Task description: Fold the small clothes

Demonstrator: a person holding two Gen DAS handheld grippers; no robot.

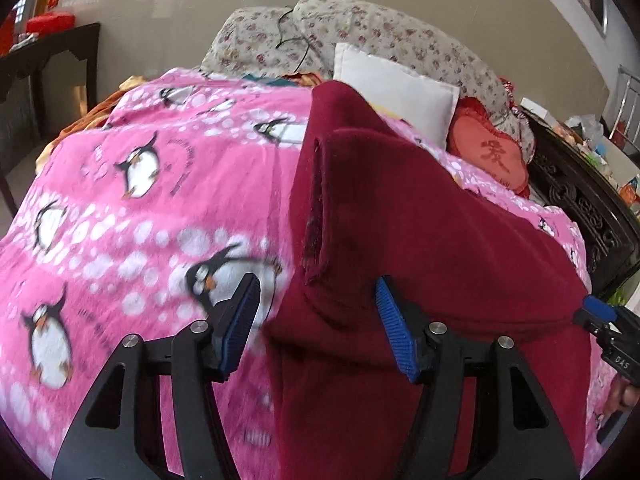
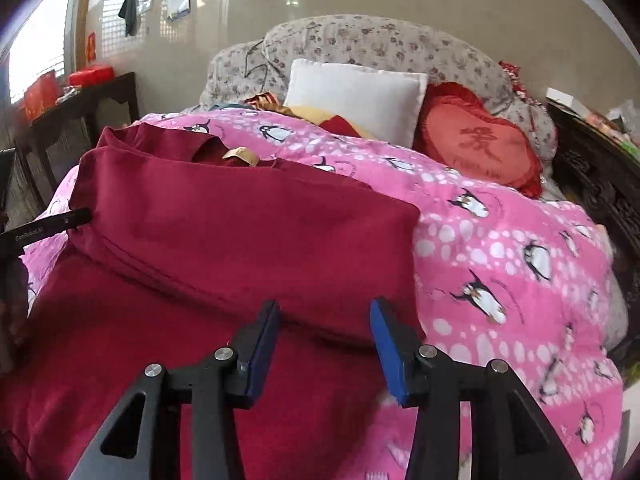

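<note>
A dark red garment (image 1: 420,248) lies on a pink penguin blanket (image 1: 140,200), with its lower part folded up over the rest. It also shows in the right wrist view (image 2: 240,232), with a tan label (image 2: 240,156) at its collar. My left gripper (image 1: 316,316) is open over the garment's left edge and holds nothing. My right gripper (image 2: 324,340) is open just above the garment's near right part and holds nothing. The right gripper also shows at the right edge of the left wrist view (image 1: 600,320).
The blanket (image 2: 500,260) covers a bed. A white pillow (image 2: 356,96), a red heart cushion (image 2: 480,140) and a floral quilt (image 2: 380,48) lie at the bed's far end. A dark carved bed frame (image 1: 580,208) runs along the right. A dark side table (image 1: 44,64) stands at the left.
</note>
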